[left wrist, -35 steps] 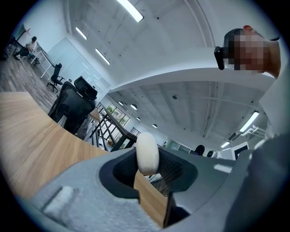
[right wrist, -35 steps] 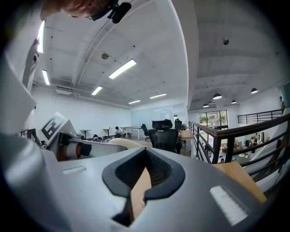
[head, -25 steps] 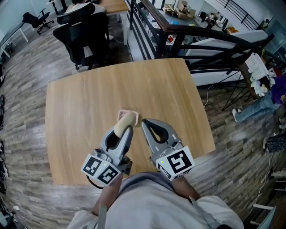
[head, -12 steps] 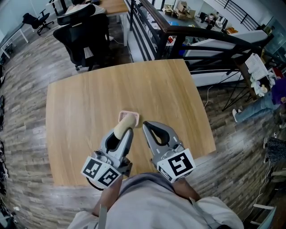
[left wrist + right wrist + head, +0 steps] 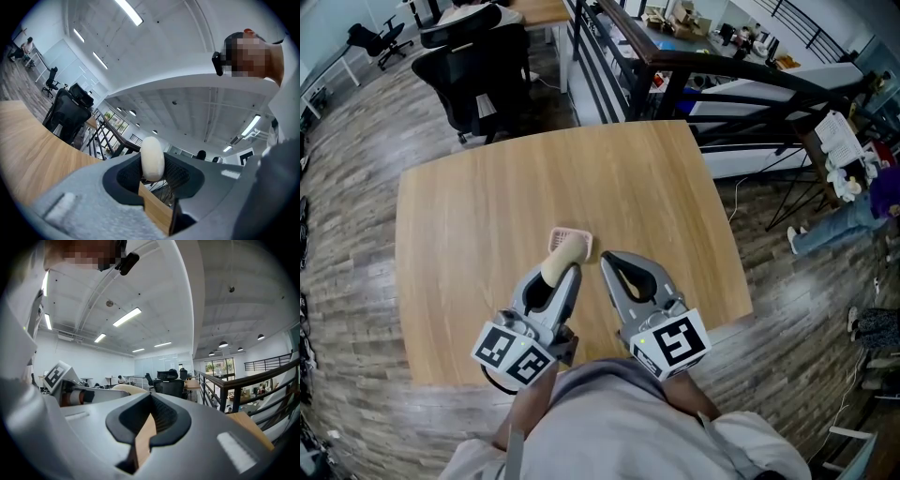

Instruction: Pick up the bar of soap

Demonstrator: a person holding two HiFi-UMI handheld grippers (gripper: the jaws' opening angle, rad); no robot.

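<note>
The cream bar of soap (image 5: 562, 255) is clamped between the jaws of my left gripper (image 5: 562, 271), lifted just above the wooden table (image 5: 487, 197). In the left gripper view the soap (image 5: 152, 157) stands on edge between the dark pads at the tip of the left gripper (image 5: 153, 165). A small pink soap dish (image 5: 568, 235) lies on the table right beyond the soap. My right gripper (image 5: 606, 260) hovers beside it on the right, shut and empty. In the right gripper view the right gripper (image 5: 151, 401) shows its pads meeting, with the soap (image 5: 125, 388) off to the left.
Black office chairs (image 5: 478, 66) stand beyond the table's far edge. A dark railing (image 5: 623, 56) runs past the far right corner. The table's near edge is close to the person's body, and wood floor surrounds it.
</note>
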